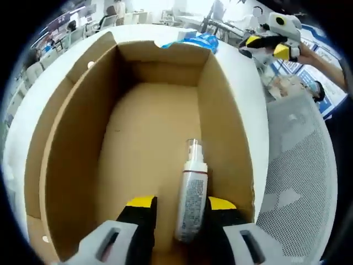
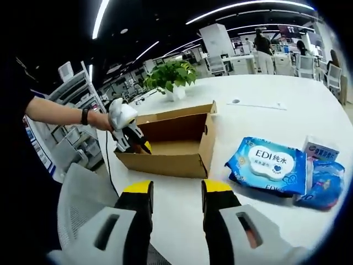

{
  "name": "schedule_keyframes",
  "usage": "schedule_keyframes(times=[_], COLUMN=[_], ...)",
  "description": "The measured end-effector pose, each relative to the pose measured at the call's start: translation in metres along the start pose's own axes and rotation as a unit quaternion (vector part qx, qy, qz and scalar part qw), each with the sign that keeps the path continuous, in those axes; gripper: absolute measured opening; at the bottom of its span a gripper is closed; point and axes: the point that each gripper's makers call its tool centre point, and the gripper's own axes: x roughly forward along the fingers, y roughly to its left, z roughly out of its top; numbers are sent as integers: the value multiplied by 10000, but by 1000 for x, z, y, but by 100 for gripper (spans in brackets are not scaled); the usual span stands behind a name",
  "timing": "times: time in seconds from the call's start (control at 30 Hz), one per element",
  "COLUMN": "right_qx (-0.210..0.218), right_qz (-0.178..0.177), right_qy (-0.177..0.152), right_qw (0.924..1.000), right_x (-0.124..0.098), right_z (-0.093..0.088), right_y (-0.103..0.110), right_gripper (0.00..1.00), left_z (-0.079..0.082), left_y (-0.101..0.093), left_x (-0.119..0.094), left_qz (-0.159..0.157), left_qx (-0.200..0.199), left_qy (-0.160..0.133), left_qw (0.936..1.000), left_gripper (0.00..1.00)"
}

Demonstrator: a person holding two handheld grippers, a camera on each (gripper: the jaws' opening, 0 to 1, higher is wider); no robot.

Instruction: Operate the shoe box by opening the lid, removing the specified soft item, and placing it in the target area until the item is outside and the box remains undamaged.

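The open cardboard shoe box (image 1: pixel 160 127) has its inside facing me in the left gripper view. On its floor lies a white spray bottle (image 1: pixel 191 193). My left gripper (image 1: pixel 181 203) reaches into the box, open, with the bottle lying between its yellow-tipped jaws, close to the right one. The right gripper view has the box (image 2: pixel 171 152) on the white table, and the left gripper (image 2: pixel 132 141) dips over its left end, held by a hand. My right gripper (image 2: pixel 176 193) hovers open above the table. A blue wet-wipes pack (image 2: pixel 267 163) lies on the table to the right of the box.
A second blue pack (image 2: pixel 325 185) and a small white carton (image 2: pixel 320 149) lie beside the wipes. A potted plant (image 2: pixel 171 74) stands behind the box. A grey mesh chair (image 1: pixel 298 165) sits against the table edge. Desks and people fill the far room.
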Motion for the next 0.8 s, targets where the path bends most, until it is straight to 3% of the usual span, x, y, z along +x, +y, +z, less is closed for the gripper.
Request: schedule_keyframes(times=[0.17, 0.3, 0.5, 0.8], right_qx=[-7, 4, -16, -52], right_qz=[-9, -32, -72, -70], right_qy=[16, -26, -53, -6], right_qw=[10000, 10000, 10000, 10000], right_x=[-3, -7, -12, -12], right_z=[-5, -4, -2, -6], right_y=[4, 6, 10, 15], right_gripper=[32, 32, 32, 31], left_z=[3, 9, 6, 7], left_y=[3, 3, 3, 14], left_x=[7, 11, 19, 10], left_qz=[241, 251, 441, 739], left_qx=[285, 331, 415, 134], left_qy=[4, -87, -23, -321], left_qw=[9993, 9991, 9982, 9967], left_gripper=[34, 33, 22, 20])
